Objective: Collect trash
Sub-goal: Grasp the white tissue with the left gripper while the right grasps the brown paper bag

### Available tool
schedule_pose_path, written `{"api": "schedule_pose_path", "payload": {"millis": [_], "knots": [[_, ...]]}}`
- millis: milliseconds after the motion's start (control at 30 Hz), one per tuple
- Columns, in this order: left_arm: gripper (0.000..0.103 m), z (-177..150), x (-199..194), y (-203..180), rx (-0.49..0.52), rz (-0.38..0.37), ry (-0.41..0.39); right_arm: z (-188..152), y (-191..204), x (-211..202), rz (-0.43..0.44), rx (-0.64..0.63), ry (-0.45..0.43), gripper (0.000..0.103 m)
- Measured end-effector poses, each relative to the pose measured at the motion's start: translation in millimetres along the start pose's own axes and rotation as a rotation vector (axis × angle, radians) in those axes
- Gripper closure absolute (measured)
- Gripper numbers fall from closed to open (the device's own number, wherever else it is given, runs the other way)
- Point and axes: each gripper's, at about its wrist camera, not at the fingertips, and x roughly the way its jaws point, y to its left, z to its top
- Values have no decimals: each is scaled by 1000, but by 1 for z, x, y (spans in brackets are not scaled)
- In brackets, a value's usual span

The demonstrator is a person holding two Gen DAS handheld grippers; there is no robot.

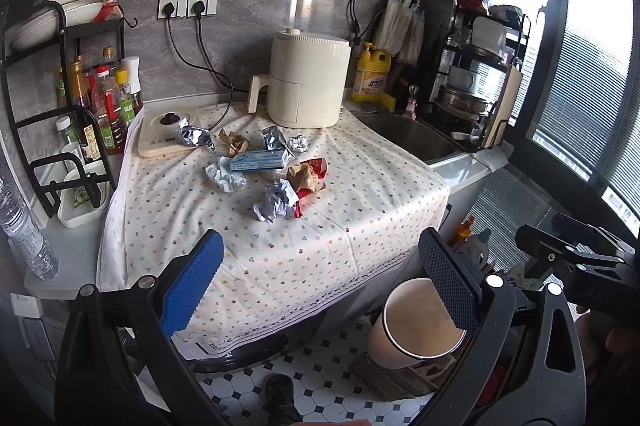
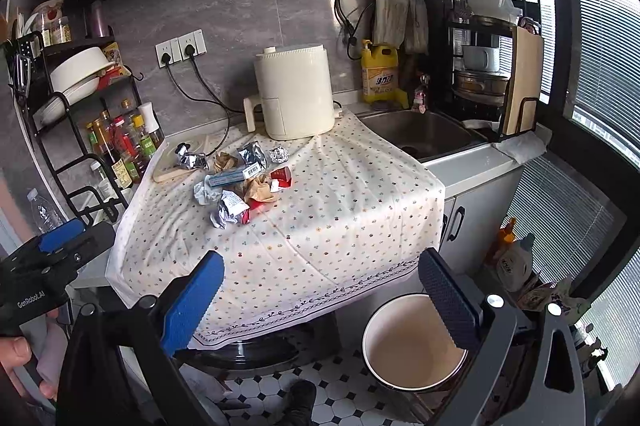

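Note:
A heap of trash lies on the dotted tablecloth (image 1: 240,226): crumpled foil (image 1: 276,204), white paper (image 1: 226,178), a blue-white carton (image 1: 259,161), brown paper (image 1: 304,178), red packaging (image 1: 316,166) and a foil ball (image 1: 298,143). The heap also shows in the right wrist view, with the carton (image 2: 228,177) and foil (image 2: 226,212). A beige bin (image 1: 416,326) stands open on the floor below the table's front right corner; it shows in the right wrist view too (image 2: 412,342). My left gripper (image 1: 320,286) and right gripper (image 2: 320,290) are both open and empty, held short of the table's front edge.
A cream air fryer (image 1: 306,78) stands at the back with cords to wall sockets. A sauce-bottle rack (image 1: 100,102) is on the left and a water bottle (image 1: 24,226). A sink (image 1: 404,136) and dish rack (image 1: 480,66) are on the right. A scale (image 1: 168,134) holds foil.

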Motion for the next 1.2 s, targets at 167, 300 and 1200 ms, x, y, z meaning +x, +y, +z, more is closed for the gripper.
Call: {"api": "schedule_pose_path", "payload": {"millis": [167,300,1200], "knots": [[6,6,19,15,-11,8,23,8,9,23,36,-14,16,8],[6,14,38,32,-41,11,41,20,18,48,60,-19,36,8],[48,55,207,165,-262,15,159,76,89,285,218,-55,321,46]]}}
